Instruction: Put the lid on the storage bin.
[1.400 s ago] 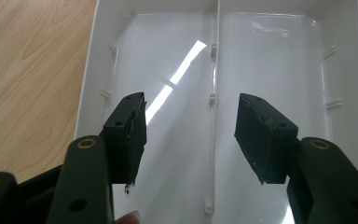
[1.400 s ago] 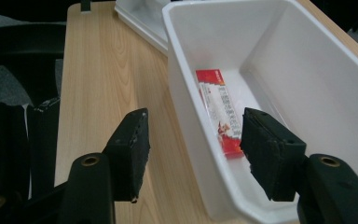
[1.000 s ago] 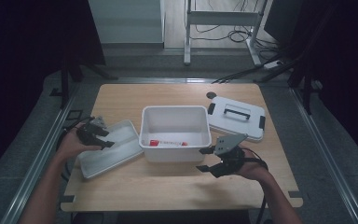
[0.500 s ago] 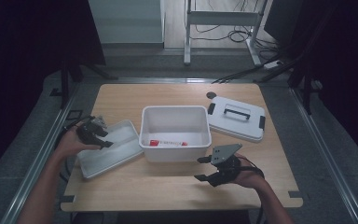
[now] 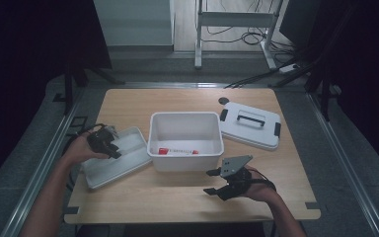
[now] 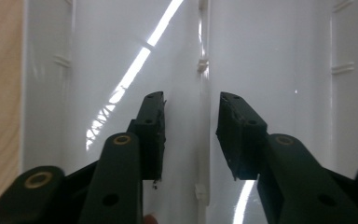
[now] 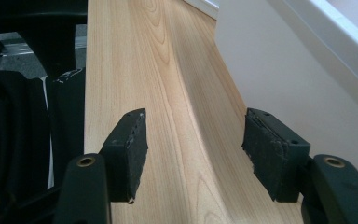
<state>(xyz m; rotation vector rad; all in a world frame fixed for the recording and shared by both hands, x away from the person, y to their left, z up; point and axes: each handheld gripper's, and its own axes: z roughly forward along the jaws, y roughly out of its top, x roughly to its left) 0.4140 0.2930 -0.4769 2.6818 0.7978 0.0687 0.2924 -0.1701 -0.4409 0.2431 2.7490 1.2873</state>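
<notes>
A white plastic bin (image 5: 186, 122) stands at the table's middle with a red-and-white packet (image 5: 176, 151) lying inside. To its left lies a shallow white tray (image 5: 127, 157). My left gripper (image 5: 111, 148) hovers over that tray, open, with its jaws either side of the tray's centre rib (image 6: 200, 84) and nothing between them. My right gripper (image 5: 211, 181) sits low over the wood in front of the bin, open and empty. In the right gripper view the bin's white wall (image 7: 279, 79) runs just beside the right fingertip (image 7: 270, 144).
The bin's white lid (image 5: 250, 125) with a black handle lies at the back right. A small dark disc (image 5: 223, 100) sits behind it. The wooden tabletop (image 5: 177, 197) ends close behind my right hand. Dark floor and a metal stand surround the table.
My right gripper has drawn back from the bin toward the table's front edge. The left gripper has barely moved over the tray.
</notes>
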